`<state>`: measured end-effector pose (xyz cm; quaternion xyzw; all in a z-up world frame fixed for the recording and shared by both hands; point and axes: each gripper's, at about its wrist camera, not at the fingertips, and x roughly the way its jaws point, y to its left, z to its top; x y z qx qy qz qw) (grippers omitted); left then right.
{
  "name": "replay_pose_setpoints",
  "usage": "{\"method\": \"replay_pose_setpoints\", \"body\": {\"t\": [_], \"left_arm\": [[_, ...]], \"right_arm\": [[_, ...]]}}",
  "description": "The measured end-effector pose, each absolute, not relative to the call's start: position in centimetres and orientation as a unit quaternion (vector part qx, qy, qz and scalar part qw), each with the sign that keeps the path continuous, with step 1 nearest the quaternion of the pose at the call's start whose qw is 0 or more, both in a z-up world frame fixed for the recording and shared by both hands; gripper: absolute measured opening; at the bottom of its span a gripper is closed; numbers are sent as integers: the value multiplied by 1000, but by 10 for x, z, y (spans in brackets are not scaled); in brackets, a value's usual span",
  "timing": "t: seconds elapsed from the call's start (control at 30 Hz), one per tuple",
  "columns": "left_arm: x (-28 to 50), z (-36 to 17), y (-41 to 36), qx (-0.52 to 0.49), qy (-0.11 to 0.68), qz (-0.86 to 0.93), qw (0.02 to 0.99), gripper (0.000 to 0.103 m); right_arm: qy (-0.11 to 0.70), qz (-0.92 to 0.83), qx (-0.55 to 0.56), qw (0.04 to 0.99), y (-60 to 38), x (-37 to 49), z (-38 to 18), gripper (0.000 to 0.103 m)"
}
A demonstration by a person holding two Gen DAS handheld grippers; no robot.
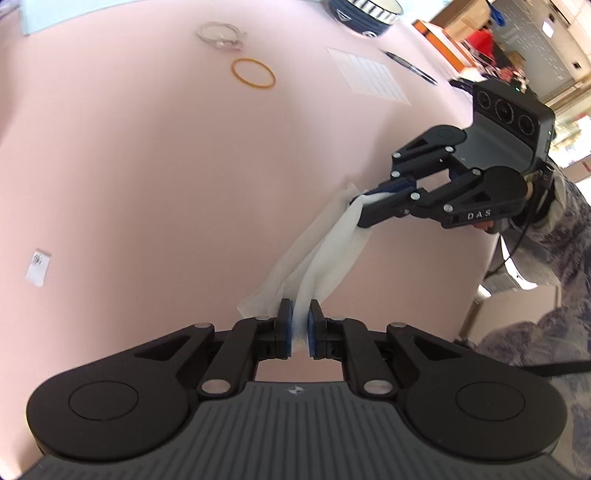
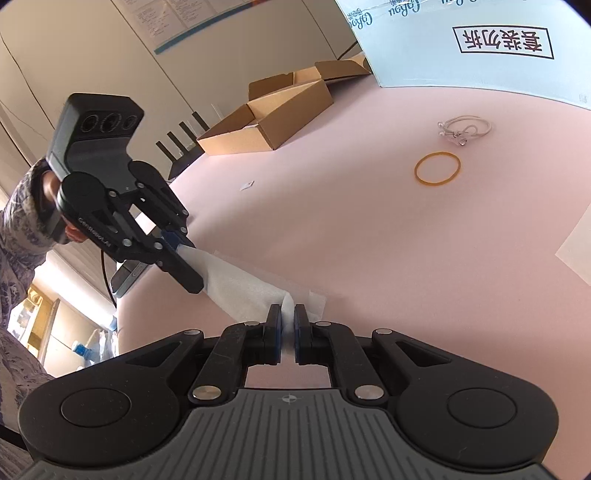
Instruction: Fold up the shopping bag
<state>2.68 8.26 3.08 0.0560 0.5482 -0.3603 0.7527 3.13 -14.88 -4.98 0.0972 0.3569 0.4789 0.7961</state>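
Step in hand: the white shopping bag (image 1: 325, 254), bunched into a band, hung stretched between both grippers just above the pink table (image 1: 147, 184).
Left gripper (image 1: 302, 328): jaws a little apart, bag end between the pads; whether they pressed on it I could not tell.
Right gripper (image 2: 287, 330): nearly closed, pinching the other end.
Next move, as I judged: bring the ends together and lay the bag flat.
Around: rubber band (image 1: 253, 73), cable (image 1: 219, 35), bowl (image 1: 364, 14), pen (image 1: 410, 67), all well apart, nothing in the way.

My bag (image 1: 325, 254) was white and the table (image 1: 147, 184) was pink. My grippers (image 1: 300, 325) were black with blue pads (image 1: 311, 328). The rubber band (image 1: 253, 73) was orange.
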Motion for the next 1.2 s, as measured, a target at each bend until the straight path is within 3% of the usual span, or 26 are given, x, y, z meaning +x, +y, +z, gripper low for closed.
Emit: {"method": "replay_pose_setpoints", "body": {"t": [0.17,0.27,0.33,0.4,0.5,0.83,0.9,1.0,1.1,1.13,1.17,1.2], "left_arm": [[-45,73,75,105,380,-284,874,42],[-68,77,63,105,284,-270,914,41],[-76,66,51,76,261,-284,919,38],[-73,52,43,45,258,-275,925,24],[-61,29,28,20,287,-251,924,20],[-39,7,21,81,312,-203,925,23],[-39,4,21,89,308,-197,927,32],[-37,1,28,75,311,-198,927,35],[-35,1,33,60,315,-201,925,36],[-35,1,33,61,315,-200,926,36],[-36,0,31,65,312,-199,927,36],[-37,0,31,69,310,-198,927,37]], "right_arm": [[340,468,71,812,-143,23,-49,4],[334,463,58,819,-140,20,-48,4],[330,457,53,824,-138,18,-48,4],[327,451,53,828,-137,17,-48,4],[325,445,47,833,-135,14,-47,4],[318,440,59,837,-136,13,-49,5],[314,438,65,840,-138,11,-50,5],[307,434,75,844,-140,7,-52,5],[294,425,71,853,-139,-3,-49,12],[284,418,62,861,-139,-8,-47,24],[273,410,51,869,-138,-13,-45,41],[260,397,39,879,-138,-18,-42,44]]}}
